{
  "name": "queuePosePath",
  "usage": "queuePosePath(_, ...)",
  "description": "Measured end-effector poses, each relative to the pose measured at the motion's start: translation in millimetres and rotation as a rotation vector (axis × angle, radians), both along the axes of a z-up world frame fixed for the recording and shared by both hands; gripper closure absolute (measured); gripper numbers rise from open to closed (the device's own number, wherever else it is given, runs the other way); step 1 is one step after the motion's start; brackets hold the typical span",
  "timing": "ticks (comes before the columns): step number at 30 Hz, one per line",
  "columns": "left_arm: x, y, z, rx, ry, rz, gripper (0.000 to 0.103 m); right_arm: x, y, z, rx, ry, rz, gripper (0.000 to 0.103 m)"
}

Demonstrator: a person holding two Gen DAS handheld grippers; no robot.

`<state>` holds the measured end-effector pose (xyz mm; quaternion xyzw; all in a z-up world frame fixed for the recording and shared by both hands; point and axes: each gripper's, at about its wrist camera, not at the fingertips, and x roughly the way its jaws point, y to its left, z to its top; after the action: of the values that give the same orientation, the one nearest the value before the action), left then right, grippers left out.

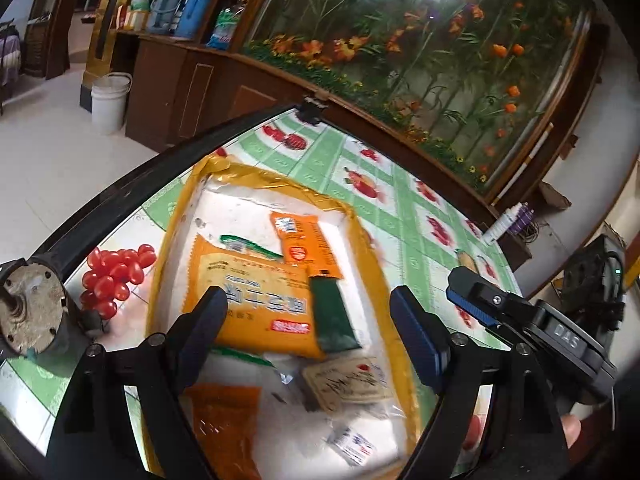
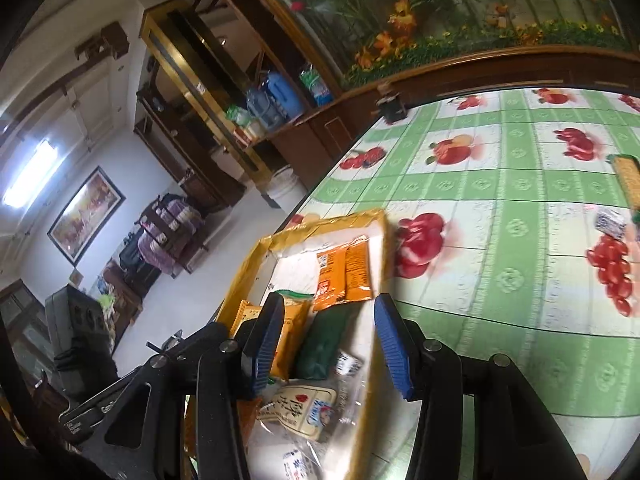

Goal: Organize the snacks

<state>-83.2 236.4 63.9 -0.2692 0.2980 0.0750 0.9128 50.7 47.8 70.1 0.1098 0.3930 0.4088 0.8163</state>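
A yellow-rimmed white tray [image 1: 176, 216] lies on the table with several snack packets in it: a large orange packet [image 1: 256, 292], a smaller orange one [image 1: 304, 240], a dark green packet [image 1: 332, 316], a beige packet [image 1: 344, 384] and a red-orange one [image 1: 228, 424]. My left gripper [image 1: 312, 332] hovers over the tray, open wide, nothing between its pads. My right gripper [image 2: 328, 346] hangs over the tray's [image 2: 248, 264] near end, above the green packet [image 2: 320, 340] and beige packet [image 2: 300, 404]. Its jaws stand apart and touch nothing. It also shows at the right of the left wrist view, right gripper [image 1: 480, 300].
The table carries a green checked cloth [image 2: 500, 184] printed with fruit. A small white-and-blue packet [image 2: 610, 222] lies on it at the right. A black clamp [image 1: 312, 108] sits at the far corner. Beyond are a wooden cabinet [image 1: 192, 92] and a white bucket [image 1: 110, 102].
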Motion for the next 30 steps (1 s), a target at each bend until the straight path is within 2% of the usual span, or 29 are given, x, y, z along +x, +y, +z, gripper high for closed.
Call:
queuePosePath(8,-3,-44,21,0.079,-0.034,-0.06,0.019,10,-50,-2,0.027,0.01,-0.05,0.053)
queuePosePath(14,-1,-87,29,0.118,-0.041,-0.159,0.019,17,-93,6,0.067,0.012,-0.096,0.053)
queuePosePath(16,1,-107,28,0.129,-0.042,-0.202,0.019,22,-120,12,0.082,-0.008,-0.134,0.053)
queuePosePath(21,6,-165,13,0.141,-0.042,-0.34,0.019,45,-194,21,0.081,-0.032,-0.303,0.052)
queuePosePath(24,17,-203,-3,0.197,0.009,-0.438,0.019,64,-246,21,0.027,-0.05,-0.454,0.052)
queuePosePath(30,29,-230,-30,0.211,0.097,-0.516,0.019,99,-284,12,-0.031,-0.009,-0.563,0.052)
